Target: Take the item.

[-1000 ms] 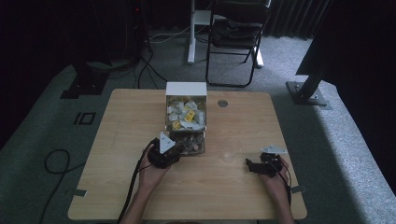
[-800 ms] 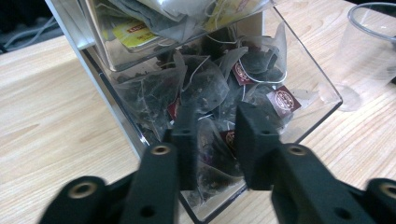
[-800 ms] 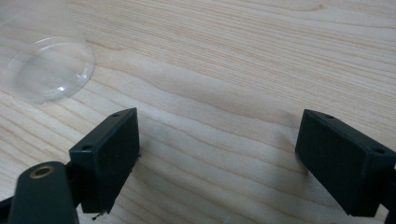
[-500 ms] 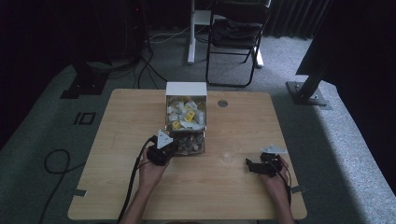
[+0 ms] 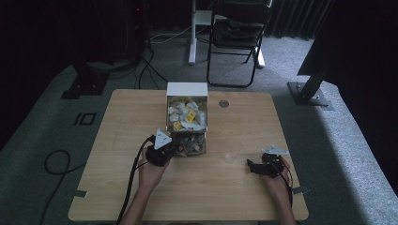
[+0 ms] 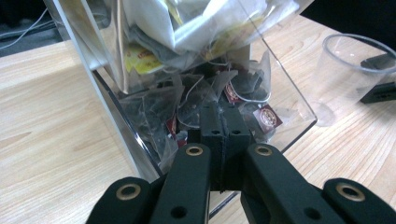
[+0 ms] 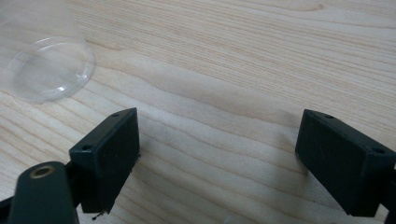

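I'm keeping my left tool pinched narrow inside the dispenser among the tea bags; the cup is sitting right, nearer my wide-open right tool.

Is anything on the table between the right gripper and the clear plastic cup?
Nothing visible. In the right gripper view, bare wood lies between the open right gripper and the clear cup. The tea bag dispenser stands off to the side.
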The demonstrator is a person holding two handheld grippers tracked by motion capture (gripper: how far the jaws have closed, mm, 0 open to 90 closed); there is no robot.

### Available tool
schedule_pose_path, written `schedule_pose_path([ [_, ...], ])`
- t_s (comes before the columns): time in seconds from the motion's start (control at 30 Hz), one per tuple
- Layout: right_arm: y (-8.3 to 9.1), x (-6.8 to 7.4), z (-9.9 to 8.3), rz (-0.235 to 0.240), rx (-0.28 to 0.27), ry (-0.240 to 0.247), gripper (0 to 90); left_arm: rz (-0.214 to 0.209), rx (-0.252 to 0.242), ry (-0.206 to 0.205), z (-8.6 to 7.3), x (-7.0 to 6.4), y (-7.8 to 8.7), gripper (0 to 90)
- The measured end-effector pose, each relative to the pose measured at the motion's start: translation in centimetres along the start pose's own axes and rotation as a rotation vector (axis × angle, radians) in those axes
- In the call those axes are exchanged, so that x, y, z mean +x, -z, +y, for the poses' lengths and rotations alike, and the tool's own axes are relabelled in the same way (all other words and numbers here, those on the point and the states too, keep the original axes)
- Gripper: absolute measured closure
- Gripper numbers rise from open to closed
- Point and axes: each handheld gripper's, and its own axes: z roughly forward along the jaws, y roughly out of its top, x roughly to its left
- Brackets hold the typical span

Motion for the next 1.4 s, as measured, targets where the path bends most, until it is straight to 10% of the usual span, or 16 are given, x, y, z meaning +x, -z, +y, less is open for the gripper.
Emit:
schedule_pose_path([
  [1.4,0.0,0.0,0.0,0.000,-0.001,-0.002,13.4,-0.097,-0.021,-0.037,2.1,-1.3,1.2,90.0],
])
